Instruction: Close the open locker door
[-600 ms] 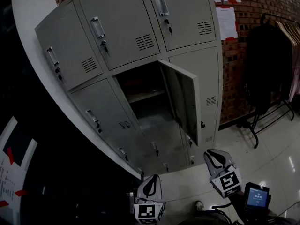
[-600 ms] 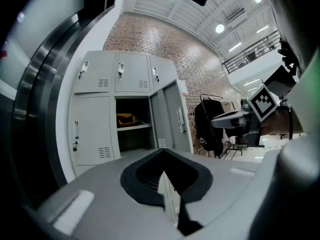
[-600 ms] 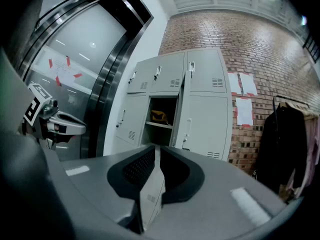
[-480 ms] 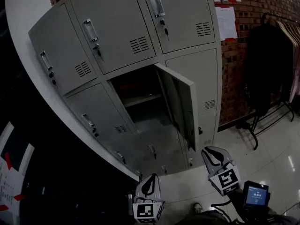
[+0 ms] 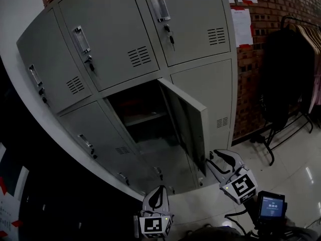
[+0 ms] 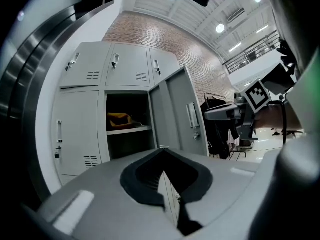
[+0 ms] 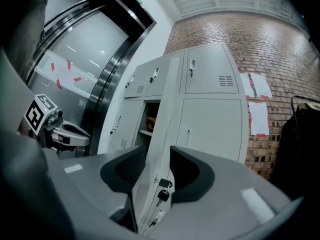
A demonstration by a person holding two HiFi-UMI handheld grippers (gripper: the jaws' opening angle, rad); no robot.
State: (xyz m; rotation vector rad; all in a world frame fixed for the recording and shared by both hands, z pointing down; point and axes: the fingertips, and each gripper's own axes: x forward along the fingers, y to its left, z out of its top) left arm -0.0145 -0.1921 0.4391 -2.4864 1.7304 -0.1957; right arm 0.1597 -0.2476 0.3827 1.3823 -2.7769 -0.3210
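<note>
The grey locker bank [image 5: 125, 44] has one open door [image 5: 188, 127] in its middle row, swung out toward me. My right gripper [image 5: 216, 158] is just right of the door's lower front corner. In the right gripper view its jaws [image 7: 157, 154] stand open with the door's edge [image 7: 161, 114] and its hanging keys [image 7: 162, 191] showing between them; contact is not clear. My left gripper [image 5: 156, 194] hangs low in front of the lockers, apart from the door, its jaws [image 6: 163, 150] shut on nothing. The open compartment holds a shelf and something yellow [image 6: 119, 119].
A clothes rack [image 5: 288, 79] with dark garments stands at the right against a brick wall [image 5: 256, 84] with paper sheets [image 5: 244, 23]. A curved white wall [image 5: 20, 14] borders the lockers on the left. A small lit screen [image 5: 271, 208] sits near my right hand.
The lockers have come closer and shifted left in the head view. My right gripper has moved up to the open door's lower corner. The left gripper stays low.
</note>
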